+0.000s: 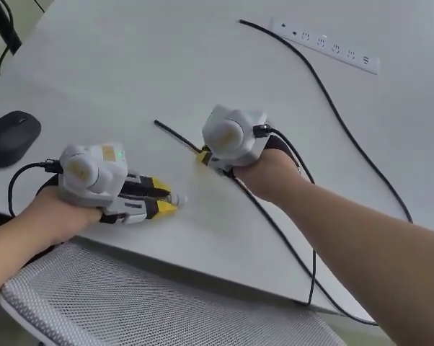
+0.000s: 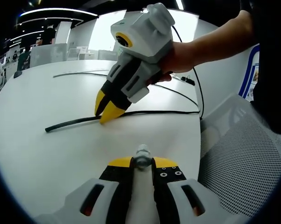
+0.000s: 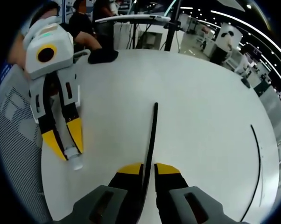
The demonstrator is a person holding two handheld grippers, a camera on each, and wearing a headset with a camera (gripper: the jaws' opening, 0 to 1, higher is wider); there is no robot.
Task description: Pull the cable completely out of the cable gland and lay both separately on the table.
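I have the left gripper [image 1: 166, 197] clamped on the cable gland [image 2: 142, 157], a small pale piece poking out past the yellow tips, held low over the tabletop [image 1: 202, 65] near its front edge. The right gripper [image 3: 149, 169] is closed on the black cable [image 3: 153, 126], whose free end runs out ahead of the jaws and appears to rest on the surface. The two things are apart, so I judge the pull done and only the laying down left. My worry is the gland. It looks round, and I'm holding it close to the edge above the mesh chair [image 1: 130, 303], so if I release it on its side it may roll off. I'd carry it further in first. The cable looks springy, and letting go while it's bent could swing it against the gland. Another black lead [image 1: 347, 131] trailing across the tabletop could also catch my right arm as I move.
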